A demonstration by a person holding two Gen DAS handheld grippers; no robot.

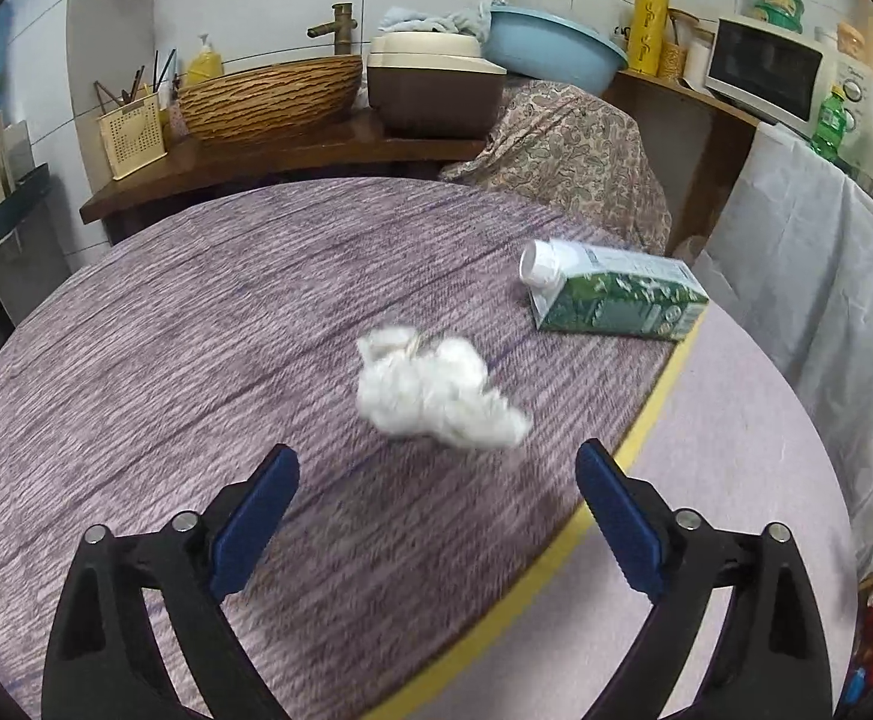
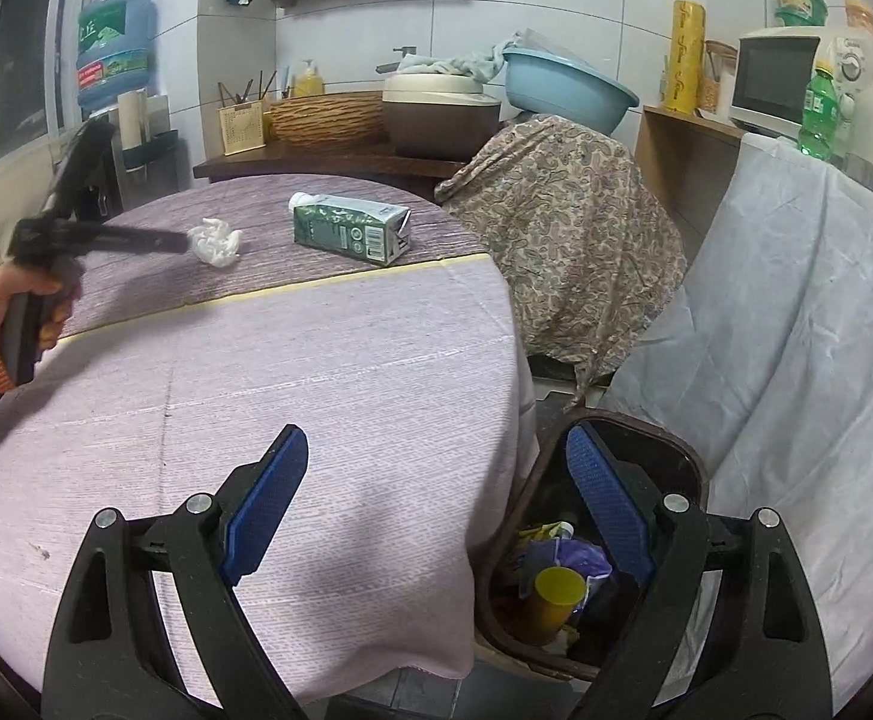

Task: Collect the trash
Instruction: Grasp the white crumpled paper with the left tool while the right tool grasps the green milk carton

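The round table wears a matt, coarse-woven purple cloth (image 1: 166, 330), with a paler lilac cloth (image 2: 316, 390) of finer weave beside it. On it lie a soft crumpled white paper tissue (image 1: 430, 390) and a smooth, slightly glossy green printed cardboard carton (image 1: 622, 300). Matt black plastic gripper arms carry ribbed blue rubbery pads (image 1: 256, 519). The brown plastic bin (image 2: 685, 462) looks glossy.

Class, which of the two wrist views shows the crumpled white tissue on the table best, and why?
The left wrist view: the crumpled tissue lies large and unobstructed just ahead of the open left gripper. In the right wrist view it is small and distant, with the left gripper's tip reaching its edge.
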